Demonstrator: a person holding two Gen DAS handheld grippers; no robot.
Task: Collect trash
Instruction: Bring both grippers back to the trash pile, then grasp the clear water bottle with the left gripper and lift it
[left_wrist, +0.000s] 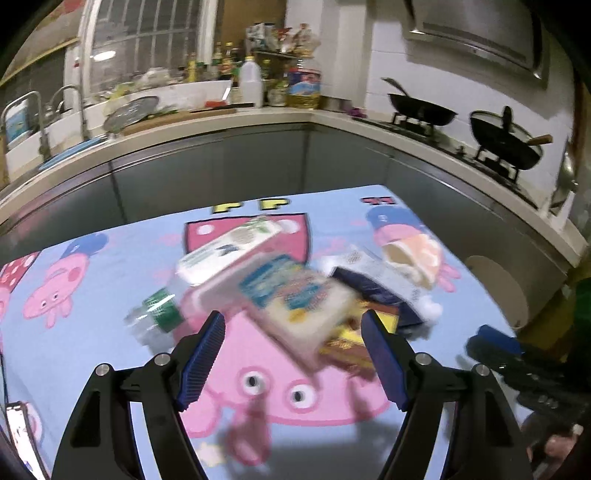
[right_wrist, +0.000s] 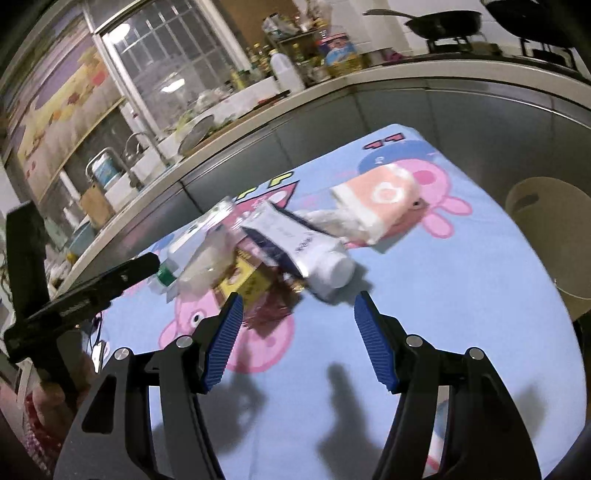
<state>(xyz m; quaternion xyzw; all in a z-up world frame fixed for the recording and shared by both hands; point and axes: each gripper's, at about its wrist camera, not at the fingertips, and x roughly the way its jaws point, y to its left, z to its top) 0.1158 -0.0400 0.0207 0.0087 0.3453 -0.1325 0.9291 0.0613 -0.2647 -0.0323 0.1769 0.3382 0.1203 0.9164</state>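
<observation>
- Blurred heap of trash (left_wrist: 295, 291): cartons, a white squeeze tube (right_wrist: 295, 243), a clear plastic bottle with green label (left_wrist: 159, 314), piled mid-tabletop on the blue cartoon-pig cloth (left_wrist: 110, 266).
- Tube's long axis runs diagonally, cap toward the right gripper (right_wrist: 298, 341).
- Heap lies just ahead of both grippers; left gripper (left_wrist: 293, 360) and right fingers apart, empty.

Both hand-held grippers (left_wrist: 293, 354) (right_wrist: 297, 338) agape, empty
</observation>
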